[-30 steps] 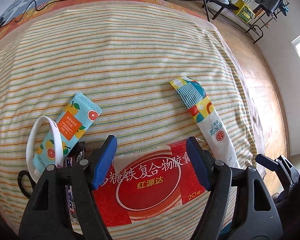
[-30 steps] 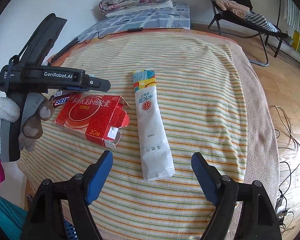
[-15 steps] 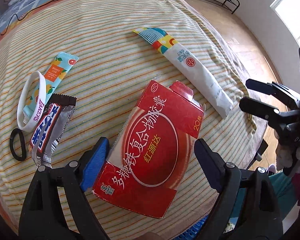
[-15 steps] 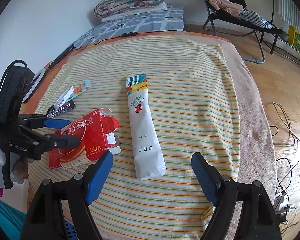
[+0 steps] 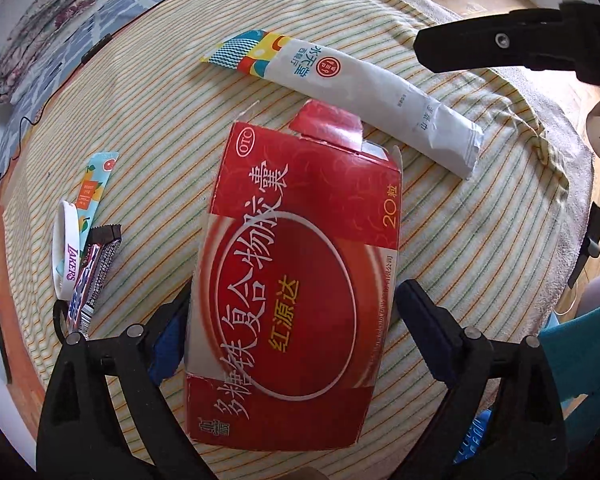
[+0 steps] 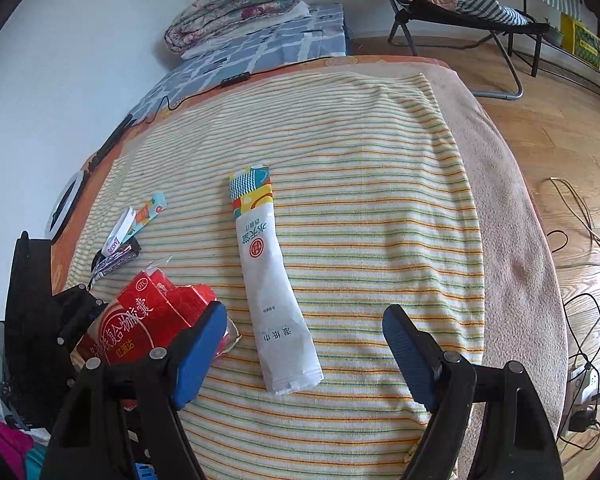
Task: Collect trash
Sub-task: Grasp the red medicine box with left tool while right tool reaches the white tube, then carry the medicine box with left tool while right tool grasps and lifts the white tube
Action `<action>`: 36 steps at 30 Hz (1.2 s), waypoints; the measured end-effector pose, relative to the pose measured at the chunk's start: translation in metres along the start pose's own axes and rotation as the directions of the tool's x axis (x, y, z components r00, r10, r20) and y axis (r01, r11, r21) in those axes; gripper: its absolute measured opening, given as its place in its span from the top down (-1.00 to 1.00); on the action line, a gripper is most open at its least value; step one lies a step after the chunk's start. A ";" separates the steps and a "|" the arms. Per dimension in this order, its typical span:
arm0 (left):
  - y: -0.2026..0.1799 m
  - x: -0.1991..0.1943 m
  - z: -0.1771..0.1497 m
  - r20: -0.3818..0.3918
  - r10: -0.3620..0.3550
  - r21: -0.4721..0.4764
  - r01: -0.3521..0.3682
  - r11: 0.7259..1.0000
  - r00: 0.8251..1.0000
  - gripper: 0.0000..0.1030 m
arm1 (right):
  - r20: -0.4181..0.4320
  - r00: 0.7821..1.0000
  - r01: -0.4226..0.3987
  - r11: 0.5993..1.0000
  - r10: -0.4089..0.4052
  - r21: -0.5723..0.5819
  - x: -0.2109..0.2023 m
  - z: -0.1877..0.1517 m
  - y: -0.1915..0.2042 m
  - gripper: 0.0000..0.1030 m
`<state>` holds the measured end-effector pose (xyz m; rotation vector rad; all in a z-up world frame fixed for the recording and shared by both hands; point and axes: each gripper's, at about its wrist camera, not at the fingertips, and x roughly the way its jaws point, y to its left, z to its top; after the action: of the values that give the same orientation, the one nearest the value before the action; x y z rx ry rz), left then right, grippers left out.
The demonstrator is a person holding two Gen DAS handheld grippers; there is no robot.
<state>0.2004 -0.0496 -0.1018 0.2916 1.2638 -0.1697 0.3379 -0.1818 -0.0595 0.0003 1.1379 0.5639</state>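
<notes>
Left wrist view: the left gripper (image 5: 296,336) is pointed steeply down over the striped cloth (image 5: 148,128), at the lower middle of the frame.
Left gripper state: the jaws have just been opening and are spread wide; the red box (image 5: 296,280) is seen between them, but whether the pads touch it cannot be told.
Red box: its long axis runs from the bottom of the frame upward, the torn open flap at the upper end.
Right gripper (image 6: 304,354): held spread at the lower middle of the right wrist view, nothing pinched.
White sachet (image 6: 274,284): laid lengthwise, its plain end between the right fingers, its coloured end toward the frame's top.
</notes>
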 end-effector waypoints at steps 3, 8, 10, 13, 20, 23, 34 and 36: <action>0.005 -0.007 -0.004 0.030 0.048 0.003 -0.048 0.999 0.998 -0.87 | 0.006 1.000 0.003 1.000 -0.003 -0.003 0.002 0.004 0.002 -0.60; 0.015 -0.009 -0.008 0.038 0.006 -0.045 -0.005 0.999 0.999 -0.71 | -0.002 1.000 0.017 1.000 -0.017 -0.013 0.014 0.009 0.006 -0.60; 0.020 -0.010 -0.012 0.045 -0.004 -0.060 0.006 0.998 0.999 -0.71 | -0.011 1.000 0.027 0.999 -0.027 -0.024 0.022 0.011 0.009 -0.58; 0.024 -0.012 -0.013 0.058 -0.003 -0.103 0.009 0.995 0.998 -0.70 | -0.026 0.999 0.025 0.999 -0.026 -0.037 0.034 0.014 0.016 -0.48; 0.037 -0.021 -0.030 0.075 -0.020 -0.171 0.033 0.985 0.997 -0.70 | -0.043 0.996 0.077 0.991 -0.082 -0.110 0.061 0.024 0.036 -0.36; 0.039 -0.025 -0.034 0.088 -0.018 -0.181 0.033 0.983 0.996 -0.70 | -0.046 0.991 0.115 0.984 -0.123 -0.139 0.070 0.025 0.039 -0.09; 0.041 -0.050 -0.048 0.134 -0.016 -0.198 0.042 0.979 0.991 -0.69 | 0.013 0.997 0.072 0.991 -0.071 -0.113 0.032 0.014 0.037 0.74; 0.038 -0.057 -0.053 0.146 -0.008 -0.200 0.037 0.979 0.989 -0.69 | 0.024 0.998 0.059 0.992 -0.057 -0.114 0.023 0.012 0.039 0.83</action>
<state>0.1463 0.0010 -0.0569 0.0871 1.1307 -0.0788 0.3383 -0.1354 -0.0636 -0.1253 1.0810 0.5753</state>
